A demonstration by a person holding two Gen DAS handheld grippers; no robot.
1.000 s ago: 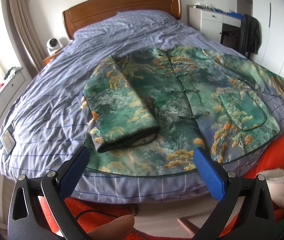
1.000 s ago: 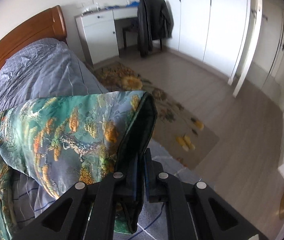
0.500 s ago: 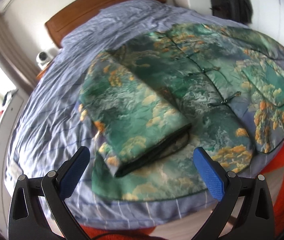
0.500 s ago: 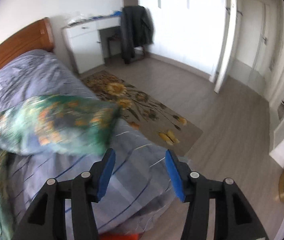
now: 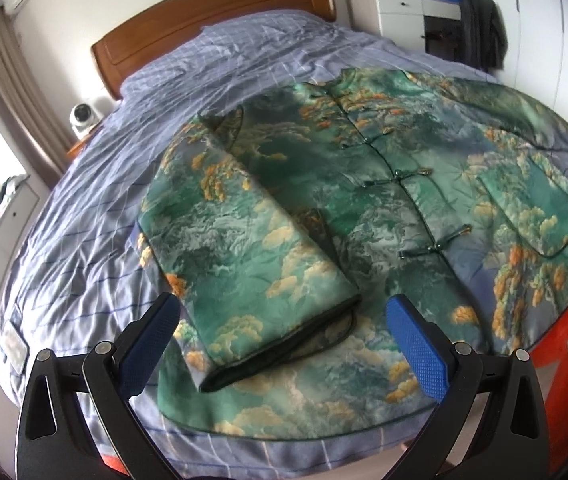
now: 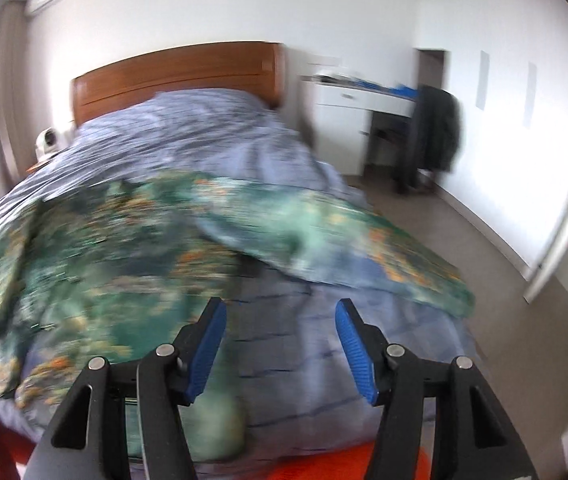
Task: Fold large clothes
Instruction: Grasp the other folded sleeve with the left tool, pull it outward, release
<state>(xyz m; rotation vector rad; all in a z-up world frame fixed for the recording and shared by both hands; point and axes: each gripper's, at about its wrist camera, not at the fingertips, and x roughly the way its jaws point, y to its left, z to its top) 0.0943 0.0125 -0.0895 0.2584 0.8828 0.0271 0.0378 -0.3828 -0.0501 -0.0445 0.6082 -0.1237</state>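
Just let go of the far sleeve; right claw popped open, nothing in it. Left claw gaping too, empty. Green jacket flat on the bed, near sleeve already folded in. Probably regripping next.

Black tool, blue pads, silver screws.
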